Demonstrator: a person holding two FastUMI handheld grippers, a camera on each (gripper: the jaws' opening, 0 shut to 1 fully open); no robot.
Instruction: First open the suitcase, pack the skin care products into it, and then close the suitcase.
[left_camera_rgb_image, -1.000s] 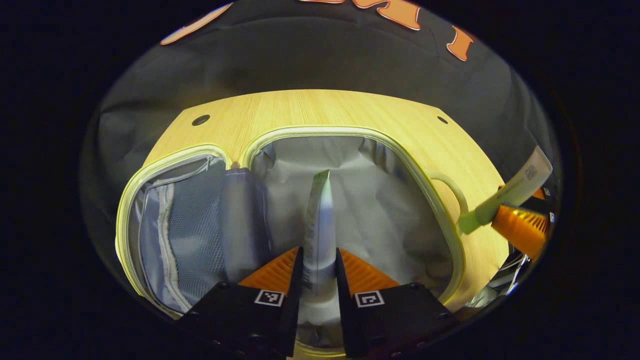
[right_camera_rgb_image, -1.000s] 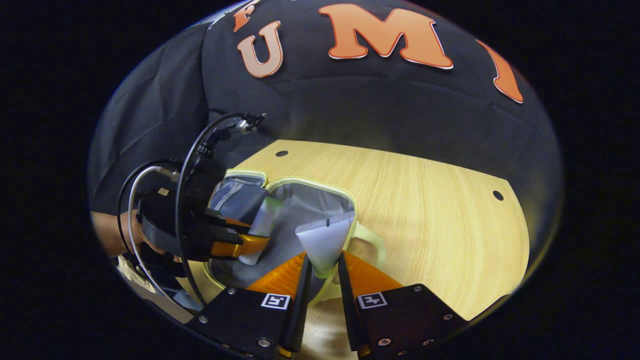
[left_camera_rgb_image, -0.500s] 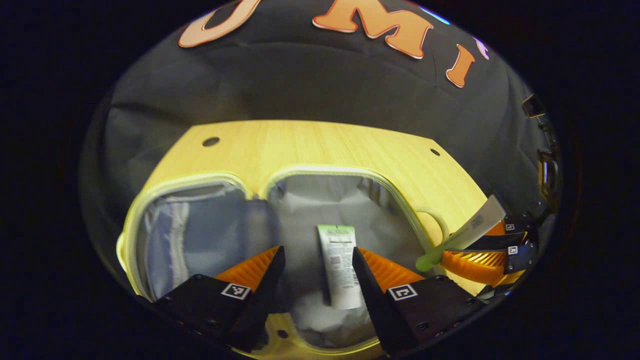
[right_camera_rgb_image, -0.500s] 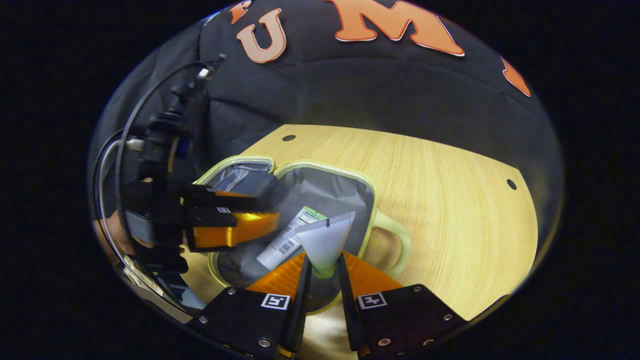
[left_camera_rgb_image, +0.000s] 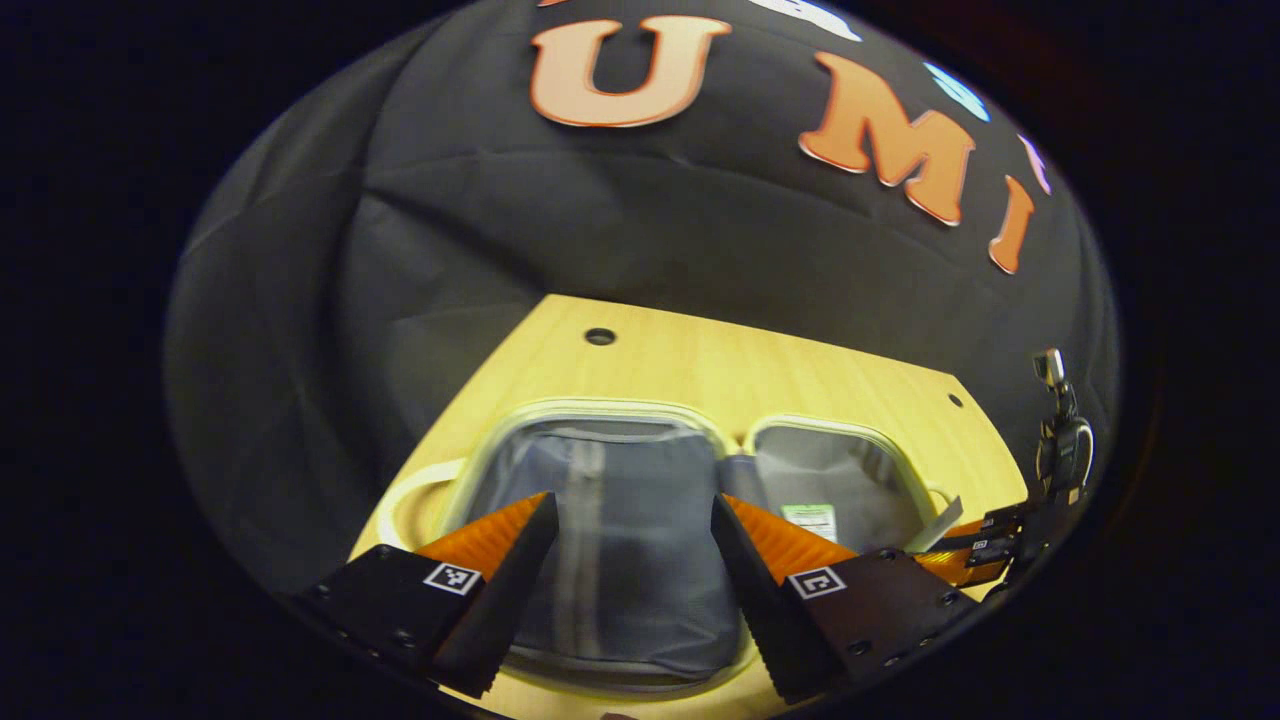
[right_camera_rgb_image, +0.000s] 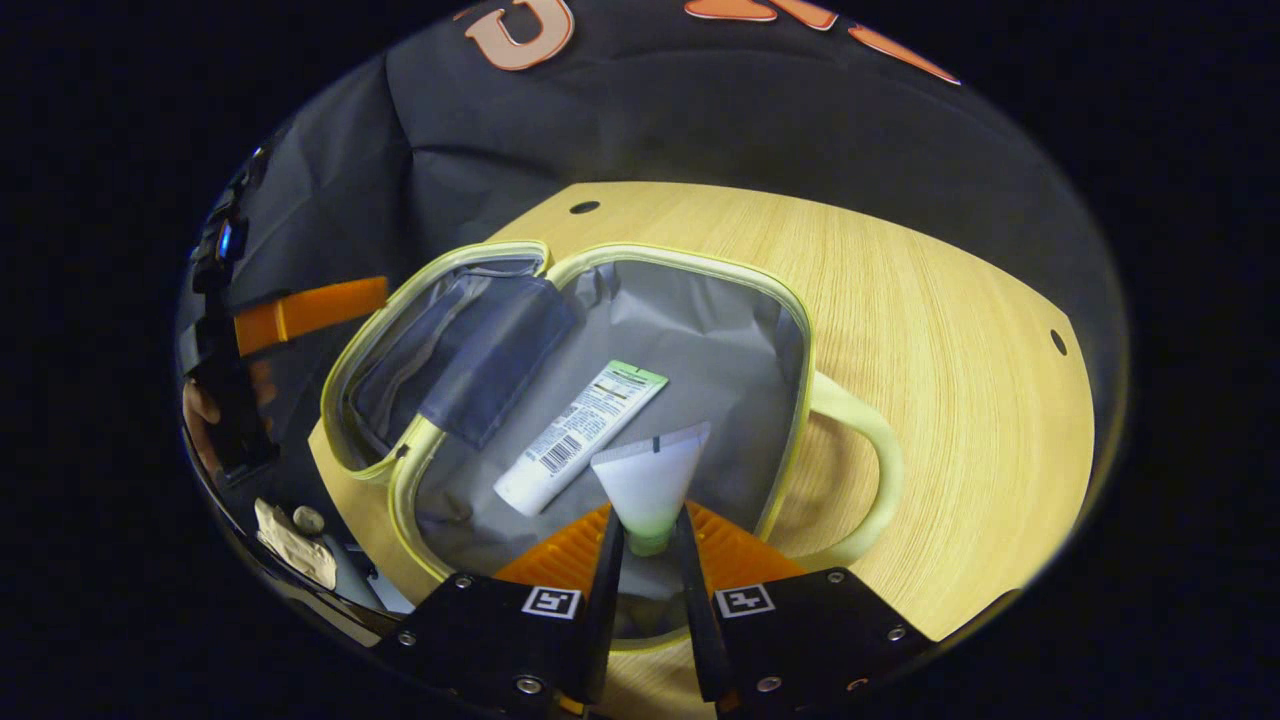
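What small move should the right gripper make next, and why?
Probably lower and open the right gripper: its jaws are shut on a tube held over the open suitcase, where another tube already lies on the grey lining. The left gripper is open and holds nothing.

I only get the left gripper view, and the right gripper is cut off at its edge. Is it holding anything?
Observer: Yes. In the right gripper view, the right gripper is shut on a white tube, with the cap end between its fingers.
Operator: Where is it relative to the suitcase?
Observer: It hangs over the handle-side half of the open suitcase, above the grey lining.
Operator: I see just the end of a tube in there. How does it lie?
Observer: The labelled tube lies flat and diagonal on that lining, with its whole length in sight.
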